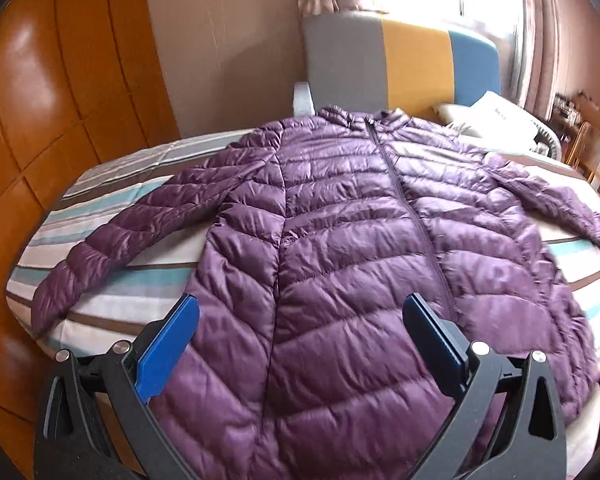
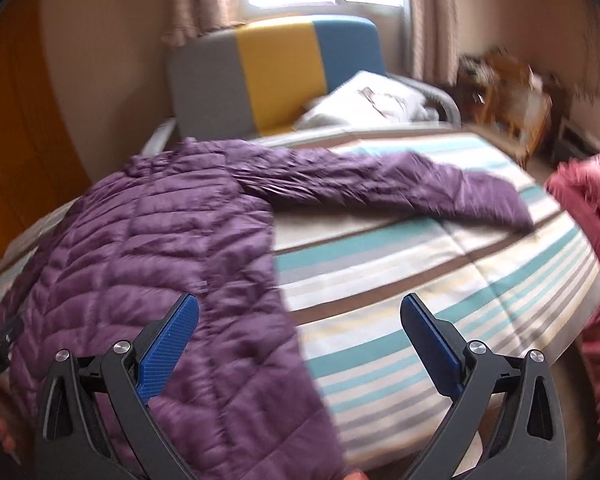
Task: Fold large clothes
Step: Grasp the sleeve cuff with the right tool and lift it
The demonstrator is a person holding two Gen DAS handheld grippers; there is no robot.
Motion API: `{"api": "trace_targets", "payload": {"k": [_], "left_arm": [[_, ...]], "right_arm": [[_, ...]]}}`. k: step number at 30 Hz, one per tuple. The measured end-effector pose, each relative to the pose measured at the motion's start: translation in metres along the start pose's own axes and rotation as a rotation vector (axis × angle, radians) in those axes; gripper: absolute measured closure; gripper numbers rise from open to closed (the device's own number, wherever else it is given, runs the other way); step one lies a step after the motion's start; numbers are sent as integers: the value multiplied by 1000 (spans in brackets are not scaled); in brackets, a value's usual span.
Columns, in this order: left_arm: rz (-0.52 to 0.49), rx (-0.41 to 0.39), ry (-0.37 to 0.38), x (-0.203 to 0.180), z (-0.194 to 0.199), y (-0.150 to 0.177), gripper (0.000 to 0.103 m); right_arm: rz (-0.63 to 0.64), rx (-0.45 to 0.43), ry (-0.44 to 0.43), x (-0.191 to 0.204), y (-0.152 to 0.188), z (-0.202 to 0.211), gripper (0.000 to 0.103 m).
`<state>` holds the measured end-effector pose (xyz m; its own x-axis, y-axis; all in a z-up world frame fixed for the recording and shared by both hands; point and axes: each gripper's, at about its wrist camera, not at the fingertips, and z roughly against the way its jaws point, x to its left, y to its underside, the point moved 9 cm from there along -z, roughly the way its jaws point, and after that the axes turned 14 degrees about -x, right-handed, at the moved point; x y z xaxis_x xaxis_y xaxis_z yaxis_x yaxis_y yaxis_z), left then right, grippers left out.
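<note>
A purple quilted puffer jacket (image 1: 340, 216) lies flat, front up and zipped, on the striped bed (image 1: 100, 208), with both sleeves spread out to the sides. My left gripper (image 1: 300, 308) is open and empty above the jacket's lower hem. In the right wrist view the jacket (image 2: 148, 248) fills the left side, and its right sleeve (image 2: 400, 188) stretches across the striped bedcover (image 2: 440, 280). My right gripper (image 2: 300, 308) is open and empty above the jacket's right hem edge.
A grey, yellow and blue headboard (image 1: 400, 64) stands at the far end, with a white pillow (image 2: 364, 104) before it. An orange wooden wardrobe (image 1: 52, 80) runs along the left. A pink puffer garment (image 2: 596, 240) hangs at the bed's right edge. Wooden furniture (image 2: 508, 88) stands at the far right.
</note>
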<state>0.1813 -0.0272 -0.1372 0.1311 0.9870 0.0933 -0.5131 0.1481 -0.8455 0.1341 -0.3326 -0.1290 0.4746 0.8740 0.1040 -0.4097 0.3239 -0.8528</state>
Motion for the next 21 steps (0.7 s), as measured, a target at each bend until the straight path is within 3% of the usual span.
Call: {"api": "trace_targets", "payload": {"k": [5, 8, 10, 17, 21], "left_arm": [[6, 32, 18, 1, -43, -2, 2], [-12, 34, -4, 3, -64, -5, 2], [-12, 29, -11, 3, -74, -6, 2], [-20, 33, -54, 15, -103, 0, 2], [13, 27, -19, 17, -110, 11, 2]], "right_arm": [[-176, 57, 48, -54, 3, -46, 5], [-226, 70, 122, -85, -2, -71, 23], [-282, 77, 135, -101, -5, -84, 27], [-543, 87, 208, -163, -9, -130, 27], [-670, 66, 250, -192, -12, -144, 27]]}}
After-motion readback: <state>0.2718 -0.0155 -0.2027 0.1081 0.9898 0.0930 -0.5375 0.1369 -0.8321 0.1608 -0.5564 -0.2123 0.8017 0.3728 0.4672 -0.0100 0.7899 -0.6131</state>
